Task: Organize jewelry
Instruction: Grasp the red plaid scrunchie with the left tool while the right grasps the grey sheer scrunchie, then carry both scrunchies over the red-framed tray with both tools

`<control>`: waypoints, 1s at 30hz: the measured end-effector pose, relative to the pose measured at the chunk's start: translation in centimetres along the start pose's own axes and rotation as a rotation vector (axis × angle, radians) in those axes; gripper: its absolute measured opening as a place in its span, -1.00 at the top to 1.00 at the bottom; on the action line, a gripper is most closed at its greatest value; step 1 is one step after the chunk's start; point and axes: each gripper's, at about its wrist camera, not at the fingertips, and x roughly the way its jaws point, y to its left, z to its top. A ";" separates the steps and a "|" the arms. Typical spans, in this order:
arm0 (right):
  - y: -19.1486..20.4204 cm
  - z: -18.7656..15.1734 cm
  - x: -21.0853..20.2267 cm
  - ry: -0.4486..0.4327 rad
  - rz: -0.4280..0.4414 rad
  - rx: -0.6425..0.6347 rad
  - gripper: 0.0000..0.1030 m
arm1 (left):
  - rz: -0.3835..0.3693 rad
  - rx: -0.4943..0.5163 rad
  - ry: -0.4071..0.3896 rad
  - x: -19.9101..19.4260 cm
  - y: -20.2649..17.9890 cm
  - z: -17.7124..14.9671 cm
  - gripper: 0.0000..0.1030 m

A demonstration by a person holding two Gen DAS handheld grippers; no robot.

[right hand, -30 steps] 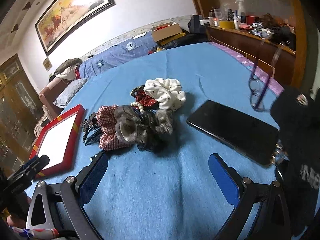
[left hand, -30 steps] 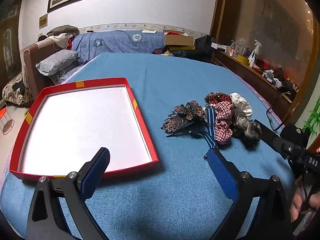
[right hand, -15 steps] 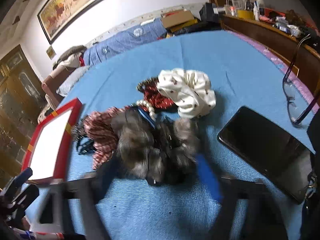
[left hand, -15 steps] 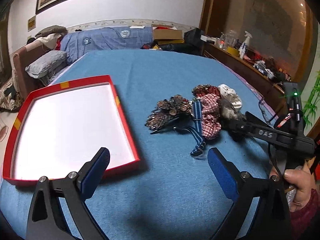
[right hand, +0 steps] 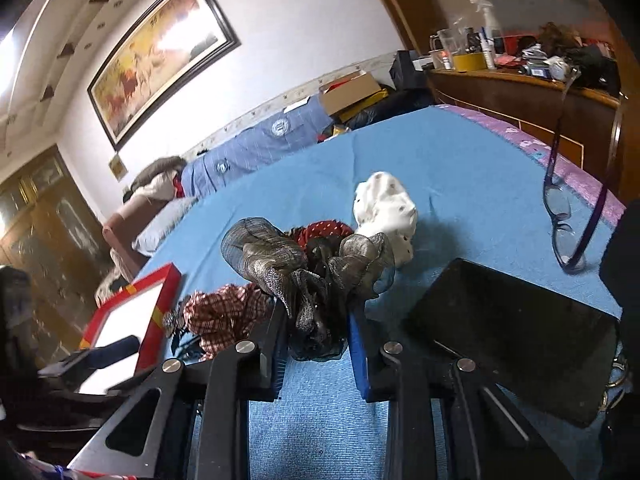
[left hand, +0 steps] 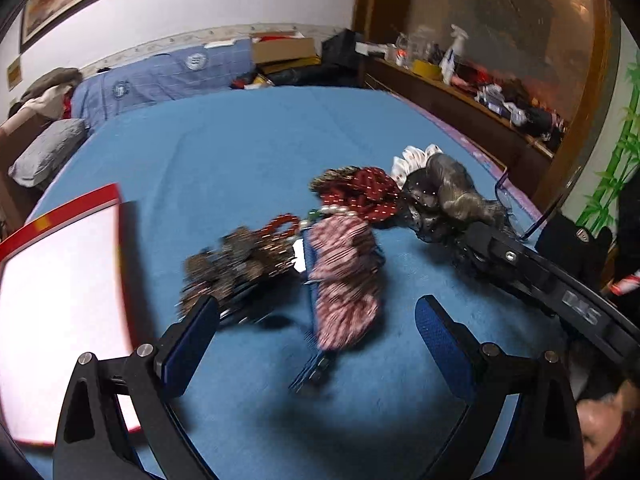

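The right gripper (right hand: 318, 340) is clamped on a grey-gold metallic mesh scrunchie (right hand: 280, 264), its blue pads pressing the dark gathered base, just in front of the white spotted scrunchie (right hand: 386, 208). The left gripper (left hand: 316, 344) hangs wide open, empty, above the red checked scrunchie (left hand: 344, 276) on the blue tablecloth (left hand: 248, 152), beside the red-rimmed white tray (left hand: 56, 280).
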 end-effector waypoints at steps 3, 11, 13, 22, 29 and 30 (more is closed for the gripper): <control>-0.2 0.0 0.1 -0.003 0.011 0.028 0.45 | -0.002 0.011 0.028 2.1 -0.8 0.8 -0.45; 0.3 -0.3 -0.1 0.006 0.026 0.026 0.44 | -0.045 -0.008 0.074 4.6 -0.5 1.0 0.73; 0.3 -0.3 -0.2 0.001 0.026 0.023 0.44 | -0.060 -0.026 0.040 3.9 0.0 1.1 0.76; 1.9 -0.5 -1.3 -0.073 -0.002 -0.080 0.44 | -0.011 -0.019 -0.156 0.1 0.5 1.4 0.78; 2.3 -0.6 -0.9 -0.065 -0.023 -0.107 0.44 | 0.067 0.046 -0.187 -0.1 -0.5 1.4 0.78; 2.3 -0.6 -0.9 -0.062 -0.022 -0.106 0.44 | 0.071 0.049 -0.190 -0.1 -0.6 1.4 0.78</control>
